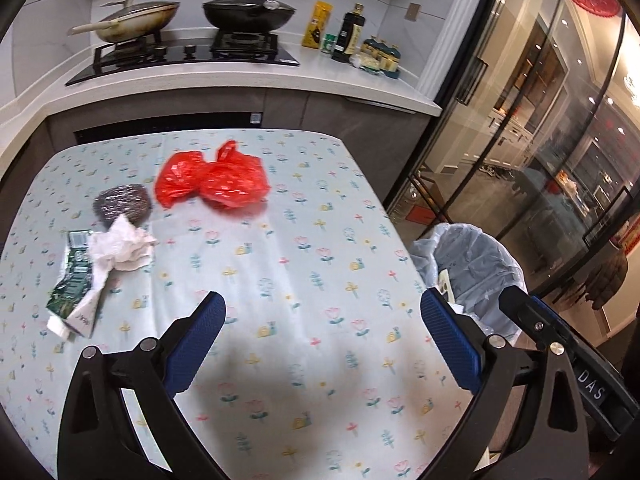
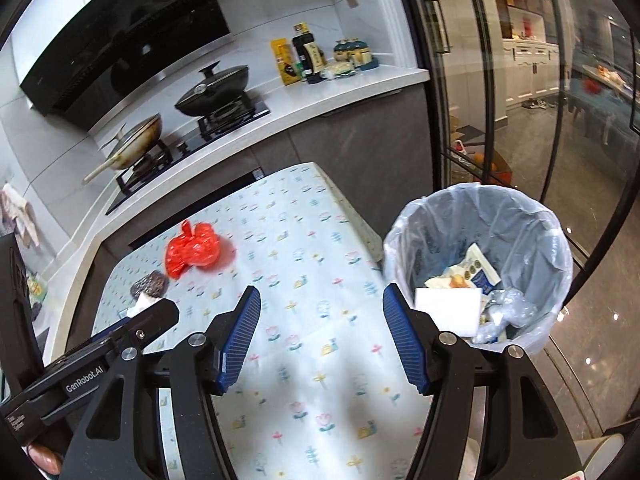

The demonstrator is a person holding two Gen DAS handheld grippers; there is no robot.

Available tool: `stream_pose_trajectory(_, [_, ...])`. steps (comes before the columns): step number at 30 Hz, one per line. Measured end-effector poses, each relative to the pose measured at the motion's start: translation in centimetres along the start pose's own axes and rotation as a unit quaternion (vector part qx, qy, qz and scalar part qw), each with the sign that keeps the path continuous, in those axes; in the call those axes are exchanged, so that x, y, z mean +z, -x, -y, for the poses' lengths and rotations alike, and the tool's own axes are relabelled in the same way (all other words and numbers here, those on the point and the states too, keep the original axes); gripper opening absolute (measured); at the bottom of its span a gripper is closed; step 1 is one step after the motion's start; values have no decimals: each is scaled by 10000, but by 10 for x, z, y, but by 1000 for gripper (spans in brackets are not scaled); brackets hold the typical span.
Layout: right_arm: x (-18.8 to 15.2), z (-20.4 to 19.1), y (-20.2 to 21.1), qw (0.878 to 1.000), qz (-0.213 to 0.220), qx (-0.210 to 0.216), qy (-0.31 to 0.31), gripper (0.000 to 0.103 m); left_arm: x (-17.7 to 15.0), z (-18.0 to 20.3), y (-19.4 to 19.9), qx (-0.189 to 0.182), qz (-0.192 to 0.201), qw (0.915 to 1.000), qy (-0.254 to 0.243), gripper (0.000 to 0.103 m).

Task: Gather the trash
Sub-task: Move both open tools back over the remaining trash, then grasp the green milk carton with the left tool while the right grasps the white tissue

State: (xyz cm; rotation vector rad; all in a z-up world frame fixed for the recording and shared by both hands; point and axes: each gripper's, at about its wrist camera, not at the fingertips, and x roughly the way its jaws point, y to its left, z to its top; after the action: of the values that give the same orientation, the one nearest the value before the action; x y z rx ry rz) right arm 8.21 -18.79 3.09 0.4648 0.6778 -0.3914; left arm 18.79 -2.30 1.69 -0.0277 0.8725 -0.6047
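A crumpled red plastic bag lies on the flowered tablecloth, with a steel scourer, a crumpled white tissue and a green wrapper to its left. My left gripper hovers open and empty over the cloth, nearer than this litter. My right gripper is also open with nothing between its fingers, above the table's right edge. Beside that edge stands a bin lined with a pale bag, holding paper and wrappers. The red bag and scourer show far left in the right wrist view.
Behind the table runs a counter with a hob, two lidded pans and several bottles. Glass sliding doors stand to the right. The other gripper's body crosses the lower left of the right wrist view.
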Motion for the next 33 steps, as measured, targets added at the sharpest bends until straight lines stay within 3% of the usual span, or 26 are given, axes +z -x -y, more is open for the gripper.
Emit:
stream_pose_trajectory(19, [-36,-129,-36,9934,-469,513,913,62,-20,-156,44,845,179,9907,1049,94])
stream_pose_trajectory(33, [-53,-219,-109,9801,-1024,976,1392,62,-39,-229,18,1244,-267,9824,1368,94])
